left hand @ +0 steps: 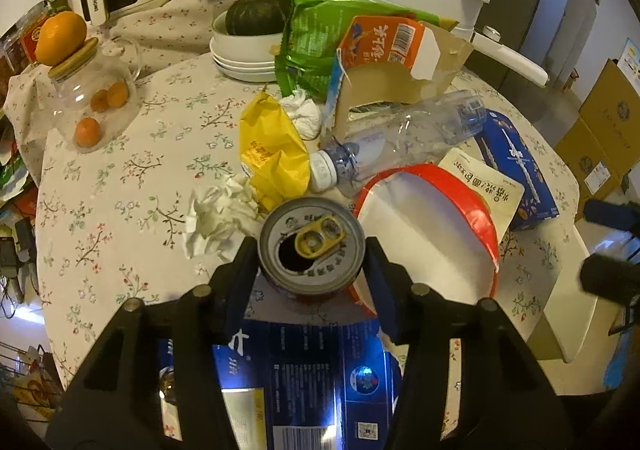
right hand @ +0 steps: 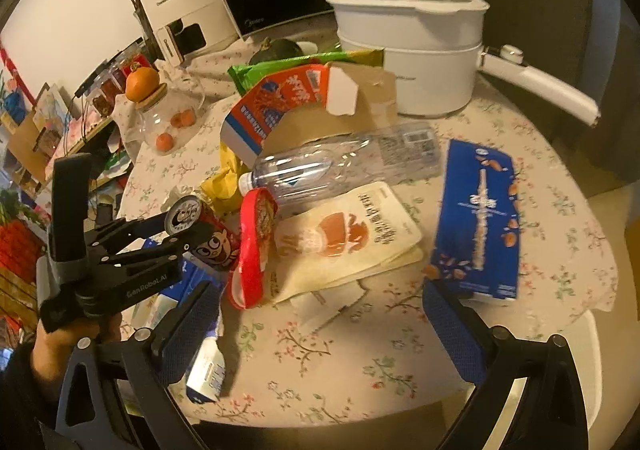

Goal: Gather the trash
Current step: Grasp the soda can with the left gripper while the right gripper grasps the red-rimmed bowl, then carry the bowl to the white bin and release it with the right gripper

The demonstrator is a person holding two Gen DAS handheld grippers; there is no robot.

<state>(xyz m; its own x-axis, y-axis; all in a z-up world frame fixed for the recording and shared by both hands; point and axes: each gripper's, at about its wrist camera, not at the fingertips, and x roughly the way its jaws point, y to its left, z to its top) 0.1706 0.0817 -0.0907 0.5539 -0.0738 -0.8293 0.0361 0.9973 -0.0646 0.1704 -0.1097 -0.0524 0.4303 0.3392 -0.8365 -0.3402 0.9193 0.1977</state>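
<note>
Through my left wrist camera, my left gripper [left hand: 311,250] is clenched on the red drink can [left hand: 312,246], a finger pressed to each side, its opened top facing me. Crumpled tissue [left hand: 218,216] lies just left of my fingers, a clear plastic bottle [left hand: 400,140] beyond them.

Through my right wrist camera, my right gripper [right hand: 322,324] is spread wide above the floral tablecloth [right hand: 340,350], grasping nothing. A blue box [right hand: 478,218] lies just past my right finger; the can [right hand: 204,228] sits far left in my other gripper [right hand: 180,228].

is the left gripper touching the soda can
Touching. In the left wrist view both fingers of the left gripper press against the sides of the soda can, no gap on either side.
</note>
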